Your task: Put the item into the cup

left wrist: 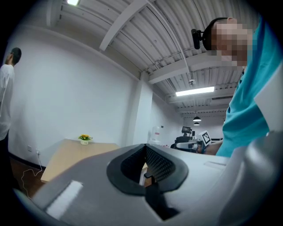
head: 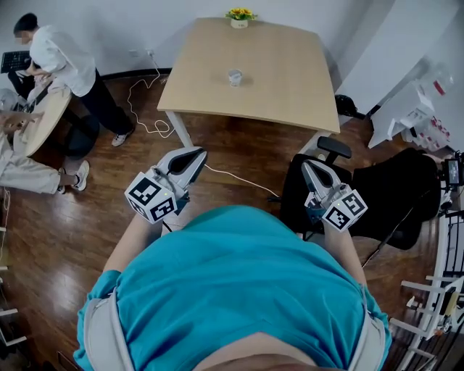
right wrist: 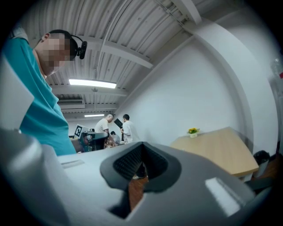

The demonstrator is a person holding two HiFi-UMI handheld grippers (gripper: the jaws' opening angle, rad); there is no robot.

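A small pale cup (head: 235,77) stands near the middle of the light wooden table (head: 275,87), far ahead of me. No loose item can be made out on the table at this distance. My left gripper (head: 194,154) is held close to my body over the wooden floor, jaws together and nothing between them (left wrist: 148,176). My right gripper (head: 308,167) is likewise raised near my chest, shut and empty (right wrist: 137,174). Both point up towards the ceiling and the far wall. The table (left wrist: 75,154) (right wrist: 216,152) shows low in both gripper views.
A pot of yellow flowers (head: 239,16) sits at the table's far edge. A black office chair (head: 322,185) stands just right of me. Cables (head: 148,109) trail on the floor by the table's left. Two people (head: 58,58) are at a round table at left. White racks (head: 435,290) line the right.
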